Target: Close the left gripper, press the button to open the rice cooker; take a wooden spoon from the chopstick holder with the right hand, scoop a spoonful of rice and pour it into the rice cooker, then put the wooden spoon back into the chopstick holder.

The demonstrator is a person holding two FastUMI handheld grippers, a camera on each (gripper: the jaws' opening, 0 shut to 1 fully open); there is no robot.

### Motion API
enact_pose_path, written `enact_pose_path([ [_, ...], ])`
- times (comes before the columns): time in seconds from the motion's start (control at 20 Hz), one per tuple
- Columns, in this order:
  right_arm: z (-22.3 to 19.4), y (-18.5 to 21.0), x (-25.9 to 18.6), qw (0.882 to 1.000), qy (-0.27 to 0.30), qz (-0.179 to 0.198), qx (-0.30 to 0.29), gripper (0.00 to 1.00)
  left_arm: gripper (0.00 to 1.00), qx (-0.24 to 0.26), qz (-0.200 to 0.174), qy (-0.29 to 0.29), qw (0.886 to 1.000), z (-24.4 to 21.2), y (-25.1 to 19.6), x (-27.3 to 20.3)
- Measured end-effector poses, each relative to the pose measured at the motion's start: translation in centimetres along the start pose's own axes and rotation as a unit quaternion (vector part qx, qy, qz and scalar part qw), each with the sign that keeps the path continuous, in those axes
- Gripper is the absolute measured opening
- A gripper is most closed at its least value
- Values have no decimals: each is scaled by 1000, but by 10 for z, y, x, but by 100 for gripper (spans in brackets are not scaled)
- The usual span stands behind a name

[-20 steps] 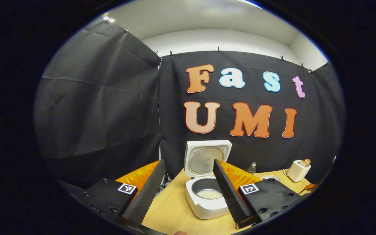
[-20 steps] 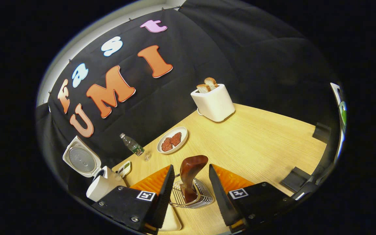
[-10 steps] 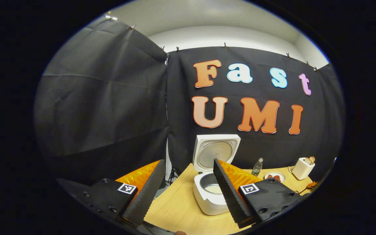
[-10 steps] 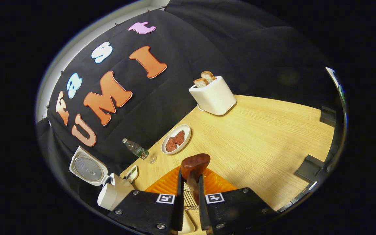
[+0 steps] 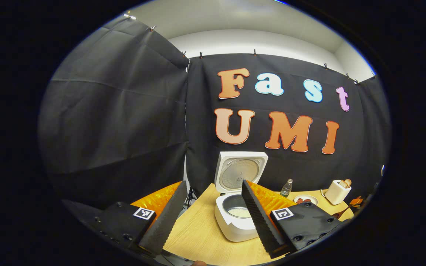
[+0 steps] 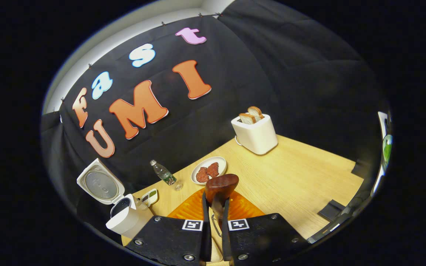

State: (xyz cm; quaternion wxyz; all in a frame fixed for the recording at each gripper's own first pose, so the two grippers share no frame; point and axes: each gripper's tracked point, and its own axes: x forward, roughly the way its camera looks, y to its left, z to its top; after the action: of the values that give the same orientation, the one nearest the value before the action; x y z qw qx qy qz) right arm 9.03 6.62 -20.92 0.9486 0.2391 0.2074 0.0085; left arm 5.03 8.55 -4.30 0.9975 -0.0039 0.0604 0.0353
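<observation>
The right gripper (image 6: 213, 225) fingers pinch the dark brown wooden spoon (image 6: 220, 186) above the bench's near edge, left gripper (image 5: 213, 214) fingers spread; a thin grip may let it twist and spill rice.

- rice cooker (image 5: 235, 221): white, rounded-square body, lower centre of the left gripper view. Lid (image 5: 239, 173) hinged open, standing upright behind the pot, ribbed metal inner plate facing the camera. Inner pot dark, a patch of white rice (image 5: 239, 212) at the bottom.
- Same cooker at lower left of the right gripper view, lid open, tilted away.
- wooden spoon (image 6: 220, 188): dark reddish-brown, glossy, bowl end up, lower centre of the right gripper view. Handle runs down between the right gripper (image 6: 215, 221) fingers, which are pinched on it.
</observation>
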Motion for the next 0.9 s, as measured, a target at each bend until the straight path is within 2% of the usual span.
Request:
enact_pose_path([
  [0.2,10,47,-28,998,-21,39,-51,11,99,6,-3,-3,1000,1,3,-4],
  [0.4,-18,94,-47,991,-7,80,-108,11,99,13,0,-9,1000,6,5,-2],
  [0.65,-76,118,-47,980,41,91,-173,11,99,11,-4,-8,1000,2,1,-3],
  [0.9,-121,114,-39,963,68,69,-250,11,99,1,-1,-6,1000,-3,4,-9],
])
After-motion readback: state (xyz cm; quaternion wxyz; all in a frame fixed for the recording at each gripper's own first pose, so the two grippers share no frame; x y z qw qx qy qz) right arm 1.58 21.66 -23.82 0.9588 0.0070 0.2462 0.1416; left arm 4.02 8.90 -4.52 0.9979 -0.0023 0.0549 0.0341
